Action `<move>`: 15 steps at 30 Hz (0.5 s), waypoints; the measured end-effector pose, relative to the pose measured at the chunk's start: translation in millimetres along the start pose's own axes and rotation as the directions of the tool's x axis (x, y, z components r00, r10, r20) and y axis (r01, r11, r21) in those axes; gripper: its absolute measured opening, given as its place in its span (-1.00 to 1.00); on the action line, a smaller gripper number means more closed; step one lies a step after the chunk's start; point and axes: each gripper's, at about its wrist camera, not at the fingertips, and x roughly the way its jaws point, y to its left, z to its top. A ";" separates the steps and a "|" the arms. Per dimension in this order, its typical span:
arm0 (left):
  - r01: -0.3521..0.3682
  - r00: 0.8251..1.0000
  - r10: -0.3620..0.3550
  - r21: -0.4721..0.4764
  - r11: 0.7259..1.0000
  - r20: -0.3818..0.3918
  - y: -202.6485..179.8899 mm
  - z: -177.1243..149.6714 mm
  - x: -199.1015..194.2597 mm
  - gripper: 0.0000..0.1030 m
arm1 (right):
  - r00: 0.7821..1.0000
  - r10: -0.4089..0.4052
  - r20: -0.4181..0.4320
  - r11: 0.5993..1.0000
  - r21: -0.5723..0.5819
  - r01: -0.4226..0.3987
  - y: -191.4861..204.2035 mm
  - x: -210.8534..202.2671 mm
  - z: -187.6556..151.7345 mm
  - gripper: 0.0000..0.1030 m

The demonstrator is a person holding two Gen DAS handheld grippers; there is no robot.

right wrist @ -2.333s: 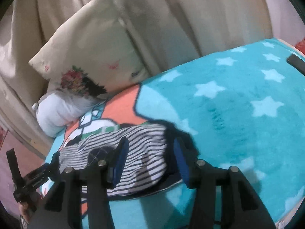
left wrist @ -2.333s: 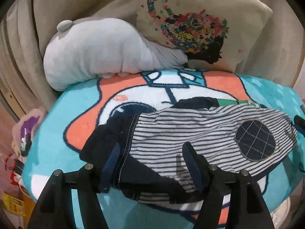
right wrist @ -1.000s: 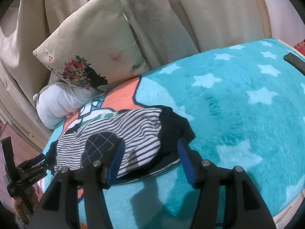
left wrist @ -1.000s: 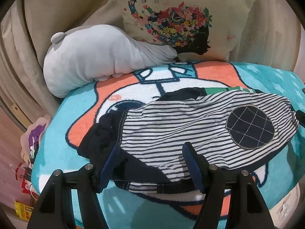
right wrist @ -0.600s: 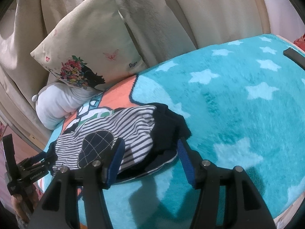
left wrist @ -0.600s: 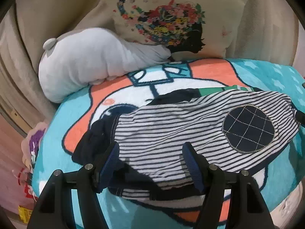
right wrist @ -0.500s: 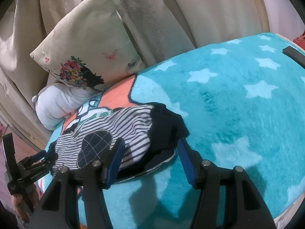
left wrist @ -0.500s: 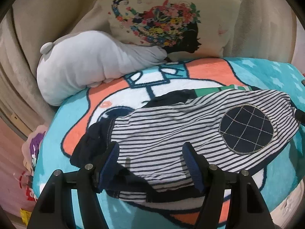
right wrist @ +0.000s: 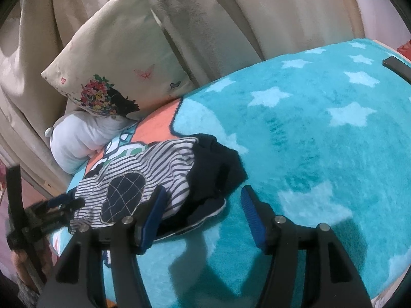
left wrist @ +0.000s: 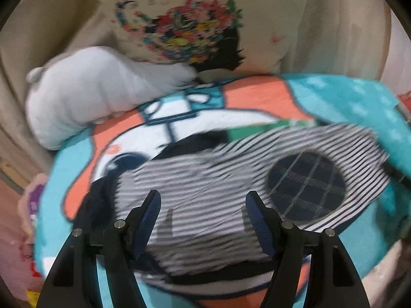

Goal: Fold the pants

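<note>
The pants (left wrist: pixel 218 179), white with dark stripes and a round navy checked patch (left wrist: pixel 307 182), lie folded and bunched on the teal blanket (left wrist: pixel 359 97). My left gripper (left wrist: pixel 203 197) hovers open over their striped middle, the pads touching nothing; this view is blurred by motion. In the right wrist view the pants (right wrist: pixel 159 164) end in a crumpled navy part (right wrist: pixel 218 169). My right gripper (right wrist: pixel 203 192) stands just in front of that navy end with its jaws opening, the cloth below the gap and not pressed. The left gripper (right wrist: pixel 64 200) shows at the pants' far left end.
A cream pillow with a flower print (left wrist: pixel 195 25) and a pale grey plush cushion (left wrist: pixel 97 97) lean against beige curtains (right wrist: pixel 231 12) at the back. A dark flat object (right wrist: pixel 397 68) lies at the blanket's far right edge. The starred blanket (right wrist: pixel 334 128) stretches right of the pants.
My left gripper has slid right, from the navy left end to over the striped middle. The right gripper's jaws stand slightly wider; it has hardly moved.
</note>
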 end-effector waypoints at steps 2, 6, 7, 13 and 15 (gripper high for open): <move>0.072 0.997 -0.072 -0.010 0.997 -0.001 5.1 23.3 0.3 0.40 | 1.000 -0.005 -0.004 1.000 -0.021 0.005 3.4 0.9 0.1 0.22; 0.207 0.978 -0.205 0.048 0.977 -0.037 -23.0 65.5 9.9 0.47 | 0.999 -0.003 -0.042 0.997 -0.075 0.000 12.3 6.4 4.0 0.24; 0.247 0.968 -0.244 0.064 0.967 -0.055 -34.6 73.6 15.0 0.47 | 0.998 -0.003 -0.056 0.996 -0.085 -0.002 14.6 9.0 5.5 0.24; 0.422 0.897 -0.393 0.128 0.898 -0.200 -112.8 108.5 69.7 0.47 | 0.996 -0.060 -0.064 0.993 -0.110 0.053 20.0 15.7 8.0 0.24; 0.464 0.874 -0.425 0.139 0.875 -0.237 -127.7 114.8 82.6 0.47 | 0.994 -0.095 -0.050 0.987 -0.137 0.088 24.5 15.6 4.7 0.24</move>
